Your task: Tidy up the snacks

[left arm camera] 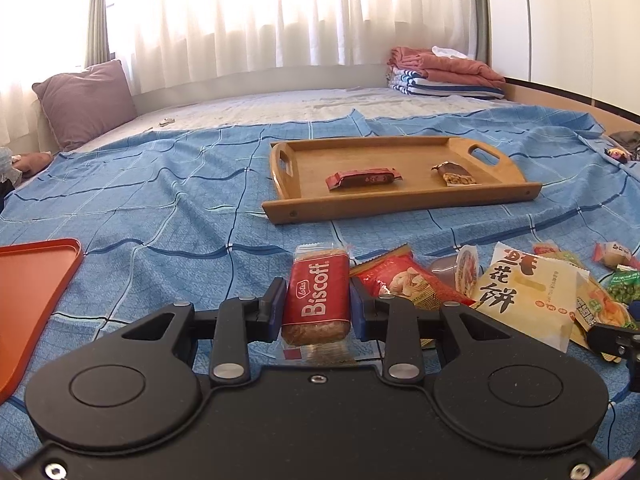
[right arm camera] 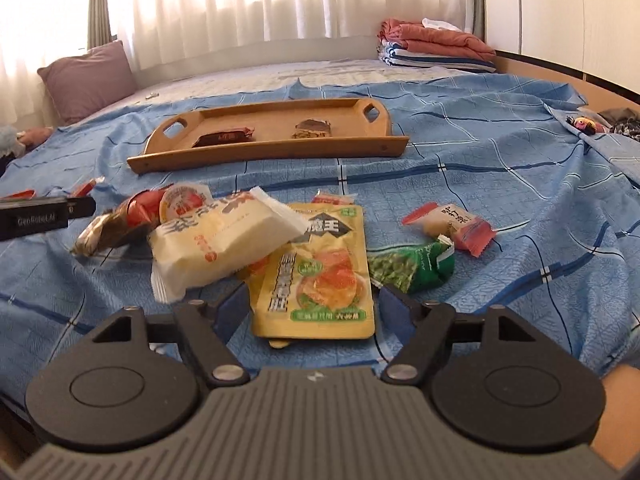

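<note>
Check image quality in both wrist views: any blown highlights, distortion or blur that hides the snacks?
Left wrist view: the curtained window is blown out, fisheye bends the bed edge, yet the Biscoff pack in the left gripper reads sharply. Right wrist view: same backlit window glare; the wooden tray bows, the yellow pouch between the open right gripper fingers is slightly soft but legible.

I am reading "Lotus Biscoff" on the red biscuit packet (left arm camera: 316, 294), "花饼" on the cream pastry packet (left arm camera: 528, 298), and "GenRobot.AI" on the black device (right arm camera: 34, 220); other packet print is showing too blurred for me
</note>
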The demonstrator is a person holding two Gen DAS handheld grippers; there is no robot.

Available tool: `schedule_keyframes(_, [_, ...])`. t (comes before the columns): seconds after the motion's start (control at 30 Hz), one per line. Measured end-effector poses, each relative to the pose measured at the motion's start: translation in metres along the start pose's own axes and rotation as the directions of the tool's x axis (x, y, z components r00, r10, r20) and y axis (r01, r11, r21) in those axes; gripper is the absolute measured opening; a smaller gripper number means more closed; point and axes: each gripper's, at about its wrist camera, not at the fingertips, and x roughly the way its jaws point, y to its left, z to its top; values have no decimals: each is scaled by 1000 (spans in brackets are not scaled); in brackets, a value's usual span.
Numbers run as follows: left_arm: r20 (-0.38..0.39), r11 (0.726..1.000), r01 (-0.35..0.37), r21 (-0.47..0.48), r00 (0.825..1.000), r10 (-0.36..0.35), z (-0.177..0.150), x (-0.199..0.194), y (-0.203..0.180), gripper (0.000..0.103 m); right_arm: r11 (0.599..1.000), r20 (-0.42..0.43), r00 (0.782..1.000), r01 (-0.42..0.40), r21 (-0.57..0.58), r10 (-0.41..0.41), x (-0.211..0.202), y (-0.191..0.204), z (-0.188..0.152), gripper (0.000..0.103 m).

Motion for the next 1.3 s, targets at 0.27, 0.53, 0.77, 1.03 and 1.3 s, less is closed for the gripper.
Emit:
schedule_keyframes(0.27, [5,1000,4,9,1000,-4,1,-1,-3,31,999,-5,999,39,-13,-39,34,10,15,82])
schedule_keyframes(0.53, [12,1000,-2,-13,1000,3,5,0,1,31,999,36,999,28,-22,-27,29,12,15,65])
schedule_keyframes(0.77, [20,999,15,-32,1000,-15,11,1,5,31,999,77,997,35,-30,-32,14,10,18,63])
schedule_keyframes(1.03, [31,998,25,-49,999,-24,18,4,4,31,997,58,996,66,-35,-64,15,-2,31,45])
schedule_keyframes(1.3, [20,999,29,-45,999,-28,16,5,3,31,994,24,999,33,-101,-31,26,23,16,72])
